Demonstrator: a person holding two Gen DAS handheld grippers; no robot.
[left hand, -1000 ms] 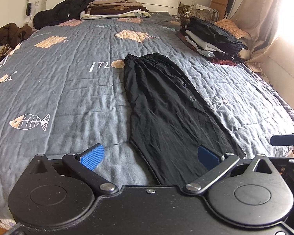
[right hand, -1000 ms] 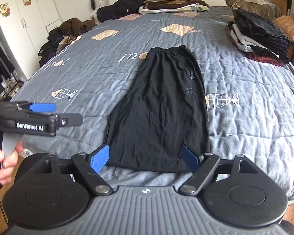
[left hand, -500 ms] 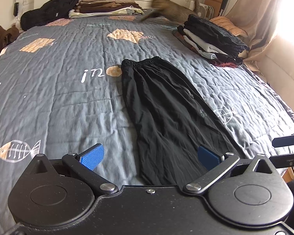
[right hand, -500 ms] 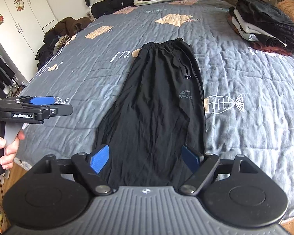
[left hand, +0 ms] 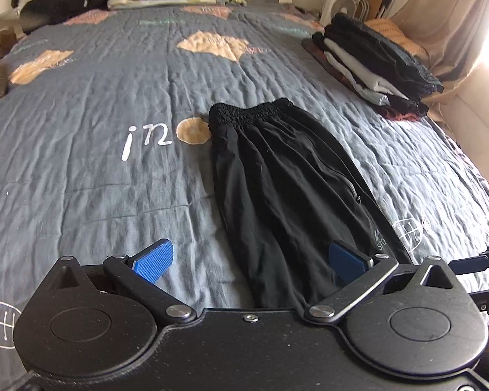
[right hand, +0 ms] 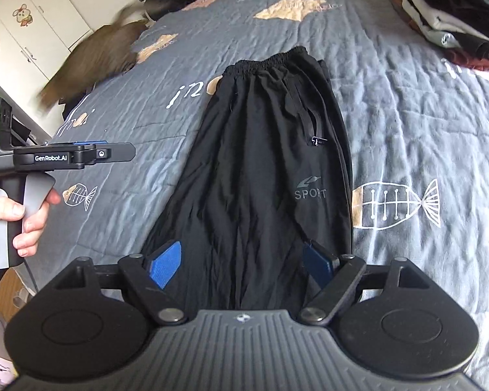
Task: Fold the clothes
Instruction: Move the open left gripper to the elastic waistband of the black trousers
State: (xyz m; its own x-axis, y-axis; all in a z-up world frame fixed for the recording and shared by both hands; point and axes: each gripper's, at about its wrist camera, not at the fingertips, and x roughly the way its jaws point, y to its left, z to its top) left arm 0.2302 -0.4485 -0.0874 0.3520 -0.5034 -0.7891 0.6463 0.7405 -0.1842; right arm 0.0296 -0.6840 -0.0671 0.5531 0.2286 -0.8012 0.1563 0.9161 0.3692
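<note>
Black trousers point(right hand: 264, 176) stretched lengthwise straight ahead, waistband far, cuffs under spread right gripper point(right hand: 243, 262); spread left gripper point(left hand: 249, 257) just off their left edge.

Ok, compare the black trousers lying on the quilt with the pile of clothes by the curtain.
The black trousers are one garment spread out flat at full length; the pile of clothes is several garments folded and stacked. The trousers are all black, while the pile mixes black, white and dark red layers. The trousers lie mid-bed, the pile near the bed's edge. Both rest on the grey quilt.
</note>
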